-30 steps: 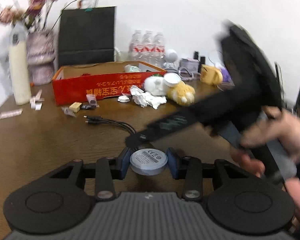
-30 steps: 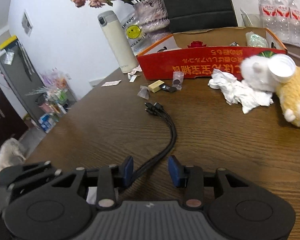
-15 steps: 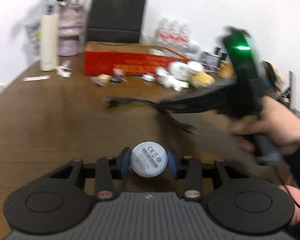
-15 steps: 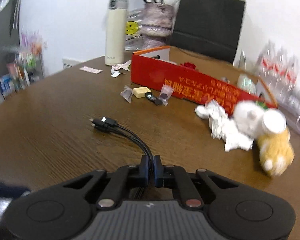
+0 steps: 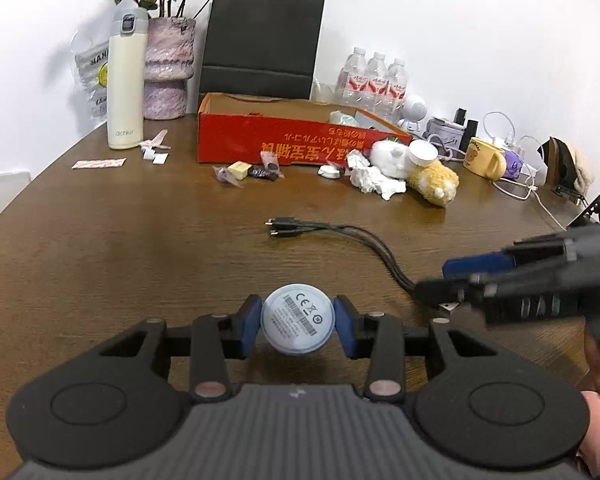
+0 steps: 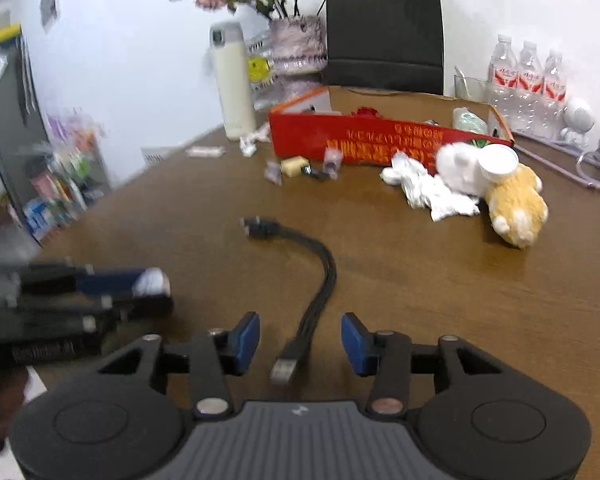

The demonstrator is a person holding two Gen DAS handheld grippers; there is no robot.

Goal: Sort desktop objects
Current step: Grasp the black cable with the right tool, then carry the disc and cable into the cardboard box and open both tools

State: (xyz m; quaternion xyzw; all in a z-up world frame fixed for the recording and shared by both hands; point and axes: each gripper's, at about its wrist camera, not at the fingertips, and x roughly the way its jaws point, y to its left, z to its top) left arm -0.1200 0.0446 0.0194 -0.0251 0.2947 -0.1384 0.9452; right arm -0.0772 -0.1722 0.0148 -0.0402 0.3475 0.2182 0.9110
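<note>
We find the left tongs [image 5: 298,330] clamped on the round puck [image 5: 298,325]. The right tongs [image 6: 299,345] have just opened astride the black cable [image 6: 320,276]; next, re-grip it.

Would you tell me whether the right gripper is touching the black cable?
Apart. The right wrist view shows the right gripper open, bare table between each pad and the black cable.

Right gripper [image 6: 300,340] clamped on black multi-plug cable [image 6: 320,276] half a second back; jaws just opened, pads now clear of it, USB end lying loose between them on table [image 6: 460,300]. Cable dragged nearer, plug ends swung round. Right gripper shifted rightward in left view.
</note>
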